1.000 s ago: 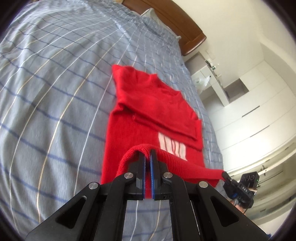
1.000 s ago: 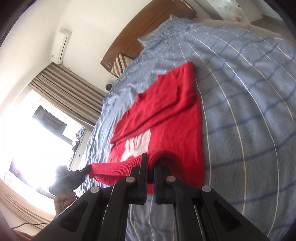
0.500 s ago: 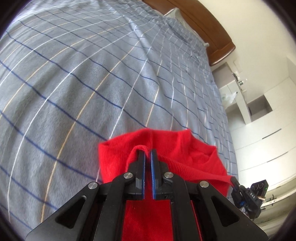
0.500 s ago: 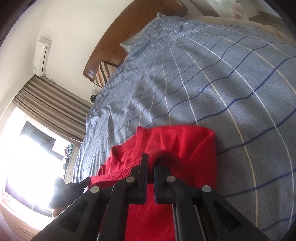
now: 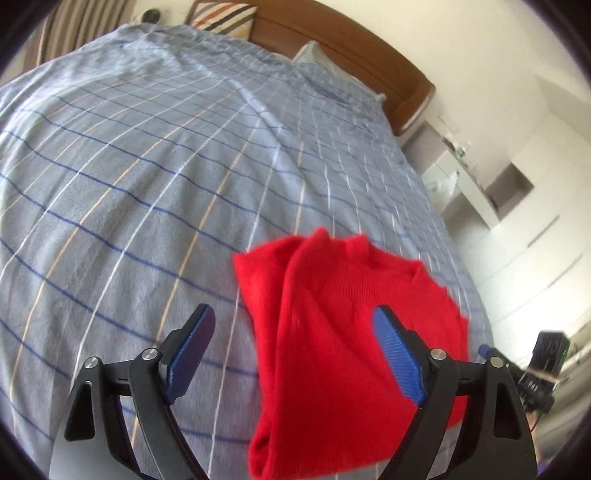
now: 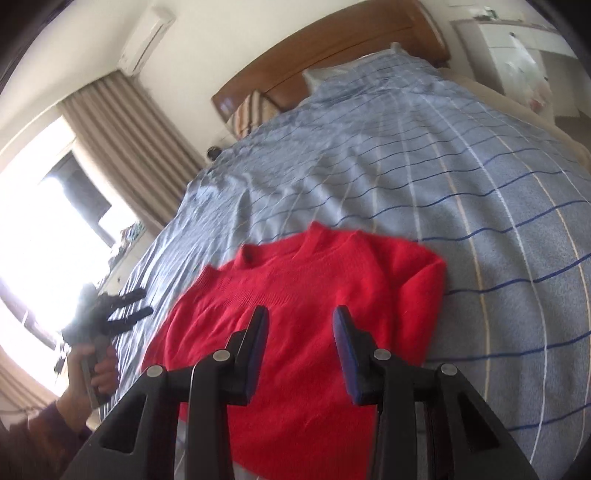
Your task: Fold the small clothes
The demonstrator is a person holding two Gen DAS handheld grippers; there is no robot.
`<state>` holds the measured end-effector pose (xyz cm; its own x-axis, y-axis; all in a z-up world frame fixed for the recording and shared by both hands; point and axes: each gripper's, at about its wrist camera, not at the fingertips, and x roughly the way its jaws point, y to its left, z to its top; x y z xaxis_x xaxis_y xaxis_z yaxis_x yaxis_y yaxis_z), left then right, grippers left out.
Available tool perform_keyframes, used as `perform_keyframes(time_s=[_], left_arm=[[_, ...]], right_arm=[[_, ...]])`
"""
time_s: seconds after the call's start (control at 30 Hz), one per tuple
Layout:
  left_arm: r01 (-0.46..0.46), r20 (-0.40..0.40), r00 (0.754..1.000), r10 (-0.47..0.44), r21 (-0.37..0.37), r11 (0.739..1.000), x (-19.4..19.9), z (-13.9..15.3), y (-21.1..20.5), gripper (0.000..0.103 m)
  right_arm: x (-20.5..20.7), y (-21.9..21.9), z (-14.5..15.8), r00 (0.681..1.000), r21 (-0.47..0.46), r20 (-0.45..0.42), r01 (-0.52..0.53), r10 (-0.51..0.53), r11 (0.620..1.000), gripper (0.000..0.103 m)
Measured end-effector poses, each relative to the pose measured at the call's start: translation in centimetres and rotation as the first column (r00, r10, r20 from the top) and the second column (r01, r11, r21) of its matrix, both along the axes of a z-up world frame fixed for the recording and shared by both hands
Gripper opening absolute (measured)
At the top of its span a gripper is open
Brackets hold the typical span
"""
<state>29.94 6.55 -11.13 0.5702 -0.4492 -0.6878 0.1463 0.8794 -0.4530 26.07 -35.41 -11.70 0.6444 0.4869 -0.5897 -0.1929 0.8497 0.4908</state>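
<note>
Left wrist view: left gripper (image 5: 293, 349) jaws are opening wide, nothing pinched, the folded red sweater (image 5: 343, 354) lies just ahead and to its right on the bed (image 5: 155, 177). Right wrist view: right gripper (image 6: 300, 338) jaws are opening too, approx. half wide, sweater flat directly in front, probably let go because the fold is laid.

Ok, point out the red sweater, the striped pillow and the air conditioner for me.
red sweater (image 6: 314, 295): right wrist view, on the chest below the collar.
striped pillow (image 5: 221, 16): left wrist view, its middle.
air conditioner (image 6: 146, 40): right wrist view, its front.

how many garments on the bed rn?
1: a red sweater folded on the checked bedspread, just ahead of both open tongs. Nothing else visible; the bed's near edge is out of frame.
</note>
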Motion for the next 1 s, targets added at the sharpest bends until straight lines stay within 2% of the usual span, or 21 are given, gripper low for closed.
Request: perform_keyframes(time_s=[0.07,0.1,0.13,0.2,0.23,0.3,0.37,0.47,0.6,0.67,1.0], left_arm=[[0.054,-0.045,0.998,-0.049,0.096,0.994,-1.5,-2.0,-1.0,0.093],[0.061,-0.085,0.995,-0.049,0.150,0.987,-2.0,-3.3,-1.0,0.091],[0.061,-0.100,0.994,-0.042,0.190,0.980,-2.7,-4.1,-0.6,0.084],[0.046,-0.059,0.998,-0.033,0.232,0.972,-4.5,-3.6,0.5,0.084],[0.028,-0.047,0.999,-0.017,0.248,0.968,-5.4,-3.0,1.0,0.086],[0.005,-0.013,1.000,-0.002,0.235,0.972,-7.4,-1.8,2.0,0.089],[-0.008,0.031,1.000,0.001,0.222,0.975,-9.6,-1.0,2.3,0.094],[-0.045,0.082,0.996,0.024,0.263,0.964,-12.2,-1.6,1.5,0.096],[-0.095,0.111,0.992,0.062,0.329,0.940,-13.5,-5.2,0.3,0.096],[-0.117,0.183,0.982,0.053,0.358,0.926,-14.5,-5.7,-0.1,0.096],[-0.125,0.197,0.979,0.059,0.339,0.932,-14.8,-6.1,0.4,0.099]], right_arm=[[-2.1,2.0,-1.4,0.996,-0.064,-0.035,-0.081,0.079,0.995,0.037],[-3.0,2.3,-2.4,0.994,-0.108,-0.064,-0.090,0.083,0.990,0.037],[-3.8,2.2,-3.6,0.993,-0.160,-0.101,-0.075,0.059,0.984,0.036],[-5.5,0.8,-5.1,0.990,-0.216,-0.138,-0.016,-0.014,0.976,0.031],[-6.7,0.0,-5.0,0.991,-0.229,-0.126,0.020,-0.050,0.973,0.031],[-9.0,-1.1,-3.9,0.990,-0.252,-0.087,0.085,-0.110,0.964,0.033],[-11.1,-1.4,-3.1,0.992,-0.222,-0.059,0.099,-0.115,0.970,0.036],[-13.9,-1.0,-3.1,0.992,-0.241,-0.016,0.118,-0.125,0.963,0.047],[-15.8,-0.9,-5.6,0.983,-0.254,-0.011,0.172,-0.181,0.952,0.049],[-16.3,-0.9,-6.0,0.978,-0.239,0.030,0.206,-0.205,0.949,0.049],[-17.2,-1.9,-7.3,0.968,-0.131,0.086,0.245,-0.235,0.961,0.049]])
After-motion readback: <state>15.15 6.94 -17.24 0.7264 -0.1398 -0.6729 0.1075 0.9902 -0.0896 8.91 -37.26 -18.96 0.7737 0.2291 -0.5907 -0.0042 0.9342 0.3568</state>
